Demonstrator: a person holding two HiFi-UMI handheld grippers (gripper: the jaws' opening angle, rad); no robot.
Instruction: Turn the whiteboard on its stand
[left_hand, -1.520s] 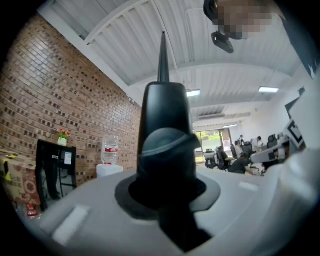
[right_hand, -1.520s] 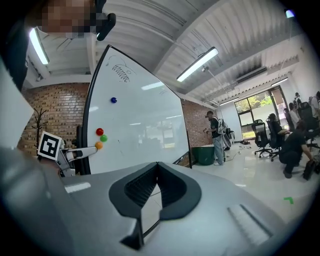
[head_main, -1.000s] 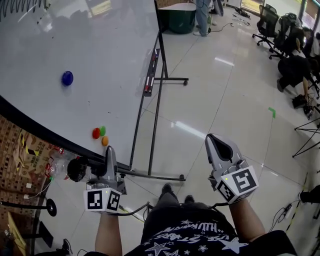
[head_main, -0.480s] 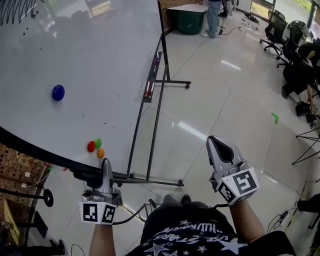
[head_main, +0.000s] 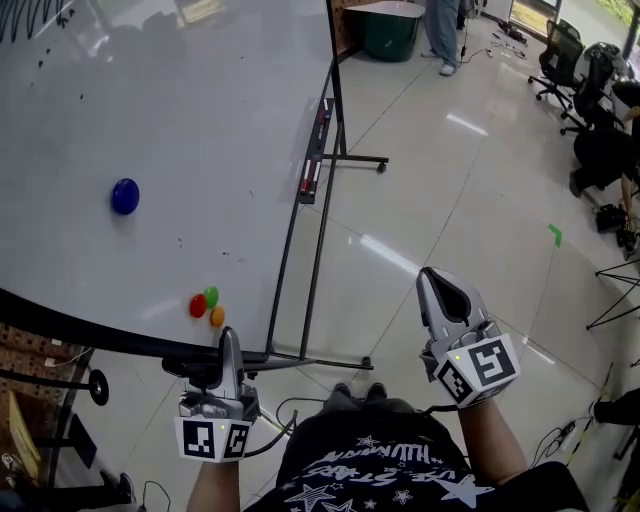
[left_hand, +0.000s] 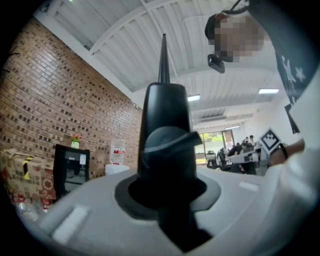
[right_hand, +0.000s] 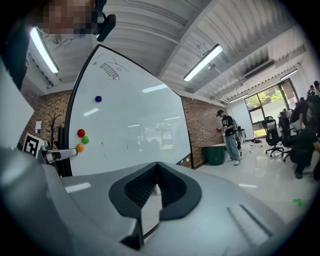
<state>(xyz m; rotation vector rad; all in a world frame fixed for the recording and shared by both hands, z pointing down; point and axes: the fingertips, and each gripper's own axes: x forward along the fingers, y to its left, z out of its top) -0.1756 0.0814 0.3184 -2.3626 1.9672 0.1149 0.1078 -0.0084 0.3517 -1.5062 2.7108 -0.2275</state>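
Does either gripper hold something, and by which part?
The left gripper is clamped on the large white whiteboard, on the black frame of its near edge. The right gripper, jaws shut, holds nothing.

The whiteboard (head_main: 150, 120) has a smooth, glossy white face that mirrors the ceiling lights in pale streaks. Its rim (head_main: 100, 330), at the lower left of the head view, is matt black. The stand (head_main: 314, 270) is thin dark metal tubing with a dull sheen. The blue magnet (head_main: 125, 196), red magnet (head_main: 198, 305), green magnet (head_main: 211, 296) and orange magnet (head_main: 217, 316) look like shiny plastic. The left gripper (head_main: 230, 338) and right gripper (head_main: 440, 284) have matt grey plastic shells. The right one's fingers (right_hand: 138, 188) carry ribbed black pads. The floor tiles (head_main: 460, 180) are polished and reflective. The brick wall (left_hand: 60, 95) is rough.
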